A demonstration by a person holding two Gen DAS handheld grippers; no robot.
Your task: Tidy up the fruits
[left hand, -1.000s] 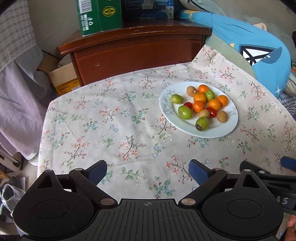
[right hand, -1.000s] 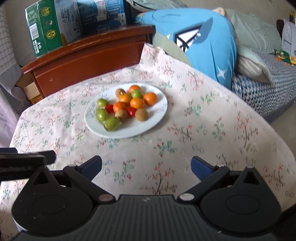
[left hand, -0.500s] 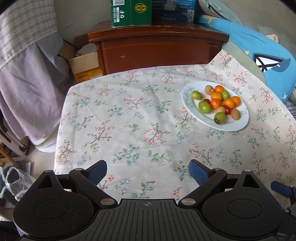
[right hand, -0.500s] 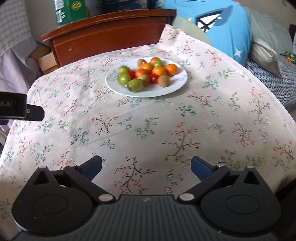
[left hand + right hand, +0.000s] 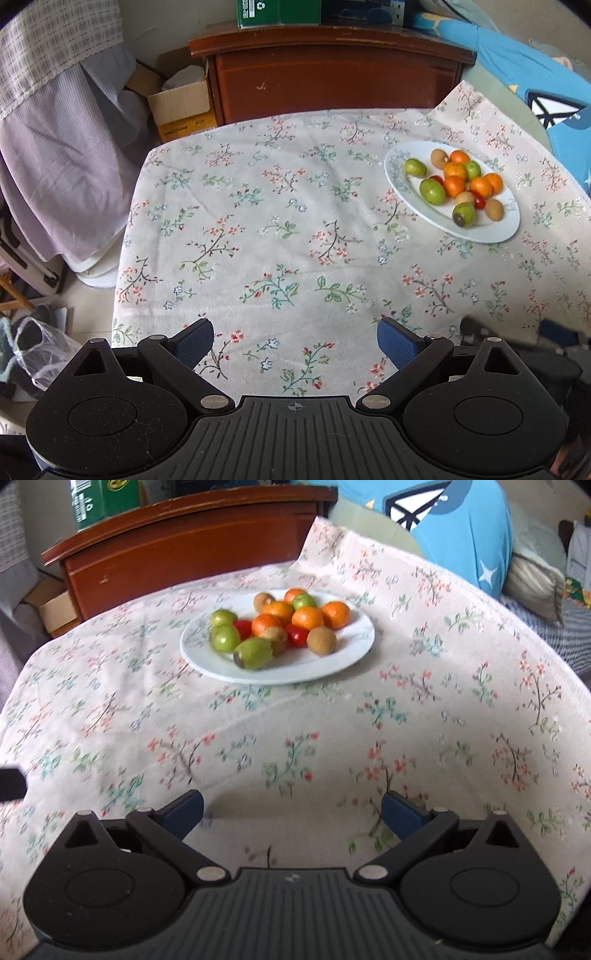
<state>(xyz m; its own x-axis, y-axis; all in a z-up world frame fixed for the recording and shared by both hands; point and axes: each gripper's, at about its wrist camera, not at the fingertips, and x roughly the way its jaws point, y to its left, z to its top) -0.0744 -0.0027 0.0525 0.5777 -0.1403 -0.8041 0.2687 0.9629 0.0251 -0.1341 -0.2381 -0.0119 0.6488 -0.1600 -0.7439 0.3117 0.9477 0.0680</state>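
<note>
Both hand-held grippers hang low over the cloth-covered surface [image 5: 280, 236], short of the white plate [image 5: 332, 661]: the left hand-held gripper [image 5: 295, 341] off to the plate's left, the right hand-held gripper [image 5: 291, 814] facing it, each with jaws spread wide and empty. The fruits [image 5: 280, 626] sit heaped on the plate, orange, green, brown and two small red ones touching

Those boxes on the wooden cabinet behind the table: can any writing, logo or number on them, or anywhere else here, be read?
Green box: a recycling triangle, a yellow round emblem and a barcode; lettering too small to read.
Dark blue box: print too blurred to read.
Cardboard box on the floor: dark mark on its yellow band, unreadable.
No readable words anywhere.
</note>
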